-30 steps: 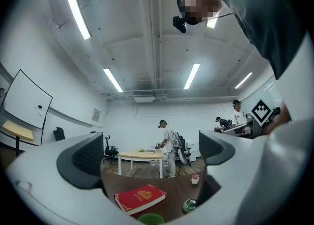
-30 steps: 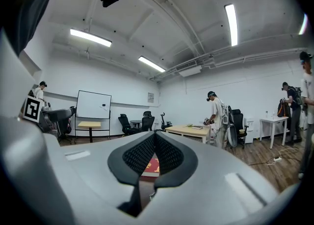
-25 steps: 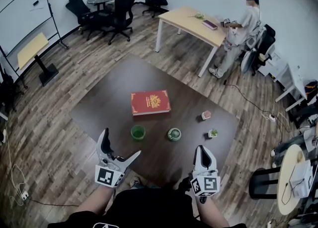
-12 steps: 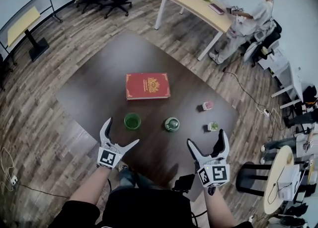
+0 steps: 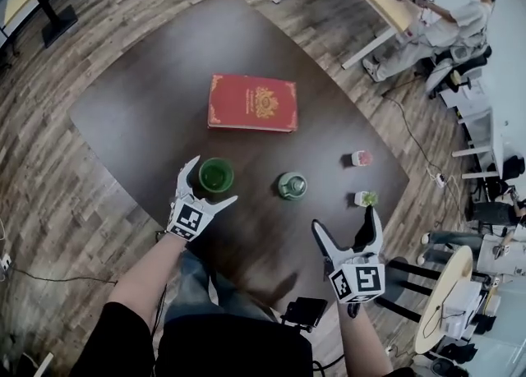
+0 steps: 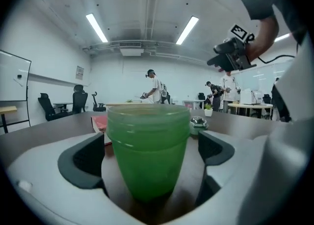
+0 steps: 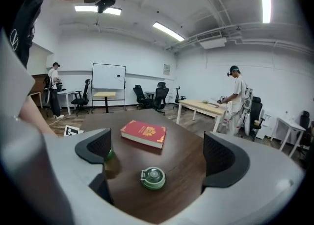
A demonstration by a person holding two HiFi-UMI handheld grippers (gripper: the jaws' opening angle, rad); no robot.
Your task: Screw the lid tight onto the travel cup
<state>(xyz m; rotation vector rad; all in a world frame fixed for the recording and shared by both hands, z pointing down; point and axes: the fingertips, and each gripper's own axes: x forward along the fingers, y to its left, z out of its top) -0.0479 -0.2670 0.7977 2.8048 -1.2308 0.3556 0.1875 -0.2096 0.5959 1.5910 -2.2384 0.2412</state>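
Observation:
A translucent green travel cup stands lidless on the dark table. My left gripper is open around it. In the left gripper view the cup fills the space between the pads, with a gap on each side. The green lid lies flat on the table to the cup's right. My right gripper hovers open and empty near the table's front edge. In the right gripper view the lid lies ahead of its spread jaws.
A red book lies behind the cup. Two small potted plants sit near the table's right edge. A person stands by a light desk at far right. A round side table is at lower right.
My left gripper has moved forward so the cup sits between its jaws. My right gripper's jaws went from shut to wide open. The head view has tilted down toward the table.

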